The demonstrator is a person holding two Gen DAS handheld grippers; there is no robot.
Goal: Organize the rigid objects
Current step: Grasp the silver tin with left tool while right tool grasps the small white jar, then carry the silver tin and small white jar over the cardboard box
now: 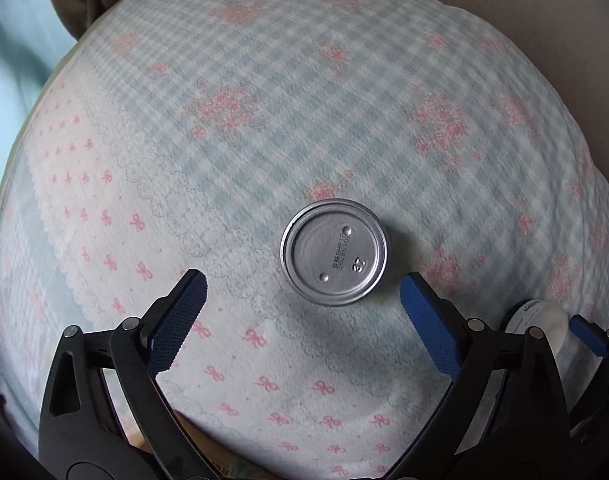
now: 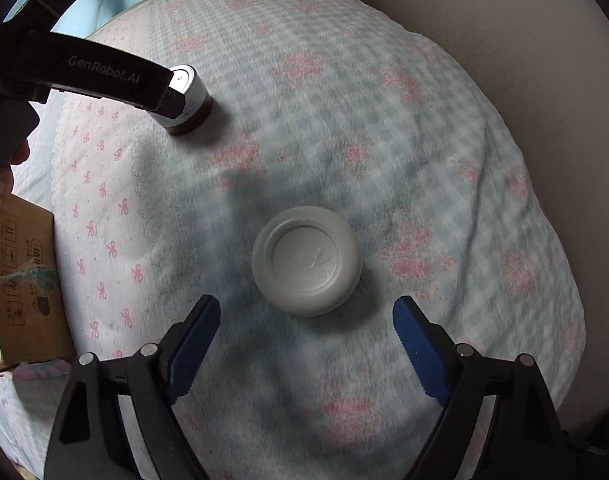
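A small can with a silver end stands on the checked, flowered bedspread, seen from above. My left gripper is open above it, jaws either side and a little nearer. In the right wrist view the same can shows brown sides, partly covered by the left gripper's black body. A white round jar stands on the bedspread. My right gripper is open above it, jaws flanking its near side. The white jar also shows at the lower right of the left wrist view.
A cardboard box sits beside the bed at the left. A beige surface rises behind the bed at the right. Light blue fabric lies past the bed's far left edge.
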